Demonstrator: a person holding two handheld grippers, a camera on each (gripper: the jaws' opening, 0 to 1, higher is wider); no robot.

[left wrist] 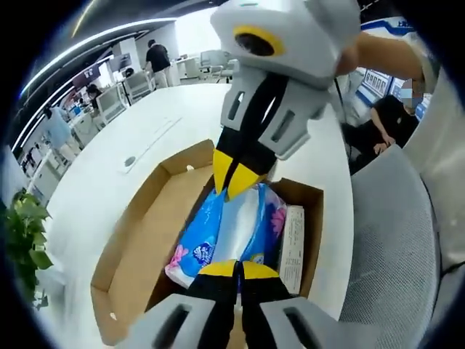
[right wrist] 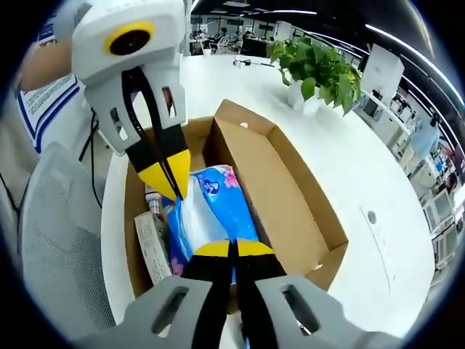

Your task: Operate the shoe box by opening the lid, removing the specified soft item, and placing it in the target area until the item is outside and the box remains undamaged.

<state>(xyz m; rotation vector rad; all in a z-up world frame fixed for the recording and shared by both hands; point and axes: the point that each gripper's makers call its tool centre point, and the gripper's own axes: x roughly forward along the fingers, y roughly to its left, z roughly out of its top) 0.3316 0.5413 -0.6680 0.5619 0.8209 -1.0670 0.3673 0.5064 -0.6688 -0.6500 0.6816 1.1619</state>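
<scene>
An open brown cardboard shoe box (left wrist: 138,247) lies on the white table, its lid folded out flat (right wrist: 287,189). A soft blue tissue pack with pink flowers (left wrist: 232,229) sits in the box's deeper half. My left gripper (left wrist: 237,270) is shut on the pack's near end. Facing it, my right gripper (left wrist: 236,185) is shut on the far end. In the right gripper view the same pack (right wrist: 214,207) stretches between my right gripper (right wrist: 232,249) and the left gripper (right wrist: 173,185). A white carton (left wrist: 293,247) lies beside the pack inside the box.
The white table (left wrist: 152,131) runs far back. A grey mesh chair (left wrist: 396,247) stands at the box's side. A potted plant (right wrist: 316,73) is on the table beyond the lid. A seated person (left wrist: 389,120) and office desks are further off.
</scene>
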